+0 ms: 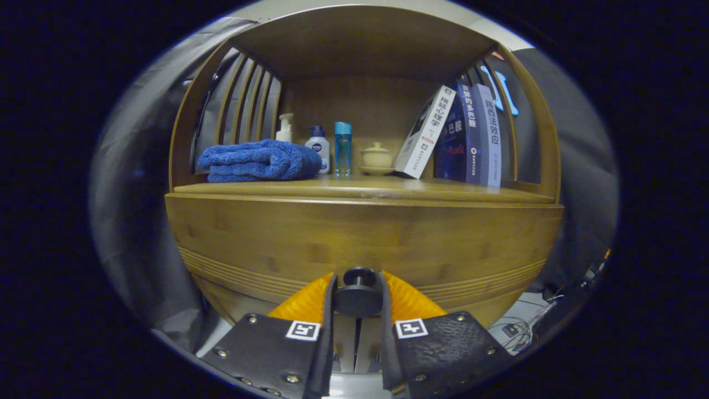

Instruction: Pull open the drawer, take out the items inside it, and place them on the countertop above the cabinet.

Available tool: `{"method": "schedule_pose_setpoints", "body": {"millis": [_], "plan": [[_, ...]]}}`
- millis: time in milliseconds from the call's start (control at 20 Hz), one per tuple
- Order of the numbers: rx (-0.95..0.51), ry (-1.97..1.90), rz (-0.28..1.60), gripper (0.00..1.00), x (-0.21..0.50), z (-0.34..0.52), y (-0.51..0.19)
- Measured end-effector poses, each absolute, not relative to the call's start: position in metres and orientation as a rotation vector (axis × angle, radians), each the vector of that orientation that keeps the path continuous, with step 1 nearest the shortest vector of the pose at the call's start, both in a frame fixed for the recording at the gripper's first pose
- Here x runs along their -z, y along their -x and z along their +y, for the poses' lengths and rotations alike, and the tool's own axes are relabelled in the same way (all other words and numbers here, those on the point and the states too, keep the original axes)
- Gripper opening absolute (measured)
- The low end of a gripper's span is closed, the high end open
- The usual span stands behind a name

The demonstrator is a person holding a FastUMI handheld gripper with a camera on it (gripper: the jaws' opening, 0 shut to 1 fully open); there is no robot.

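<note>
The drawer (360, 238) is the wide wooden front below the surface (360, 188) of the cabinet, and from here I see it flush with the cabinet body. Its dark round knob (359, 293) sits low at the middle of the front. My claw (358, 302) is clenched on that knob, with one finger pressing each side of it.

Along the surface above, a folded blue towel (260, 160) lies at the left end near the front edge. Behind it, toward the back, stand a white pump bottle (285, 128), a white bottle with a dark blue cap (318, 147) and a tall light blue bottle (343, 148). A small lidded cream cup on a saucer (376, 158) sits near the middle. At the right end a white book (425, 133) leans against a row of upright dark blue books (471, 136).

I cannot see what the drawer holds.
</note>
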State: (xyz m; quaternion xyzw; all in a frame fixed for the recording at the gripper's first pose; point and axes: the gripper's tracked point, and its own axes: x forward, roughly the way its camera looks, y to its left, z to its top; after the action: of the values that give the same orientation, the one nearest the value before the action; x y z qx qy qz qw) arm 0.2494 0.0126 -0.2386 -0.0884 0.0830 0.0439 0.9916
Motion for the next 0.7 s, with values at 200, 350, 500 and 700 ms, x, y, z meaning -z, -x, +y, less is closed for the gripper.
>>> {"method": "schedule_pose_setpoints", "body": {"millis": [200, 350, 500, 700], "plan": [[-0.060, 0.191, 0.158, 0.35, 0.238, 0.006, -0.228], [-0.072, 0.206, 0.172, 0.35, 0.237, 0.002, -0.203], [-0.090, 0.205, 0.189, 0.35, 0.238, -0.001, -0.180], [-0.083, 0.198, 0.183, 0.36, 0.239, -0.005, -0.150]]}}
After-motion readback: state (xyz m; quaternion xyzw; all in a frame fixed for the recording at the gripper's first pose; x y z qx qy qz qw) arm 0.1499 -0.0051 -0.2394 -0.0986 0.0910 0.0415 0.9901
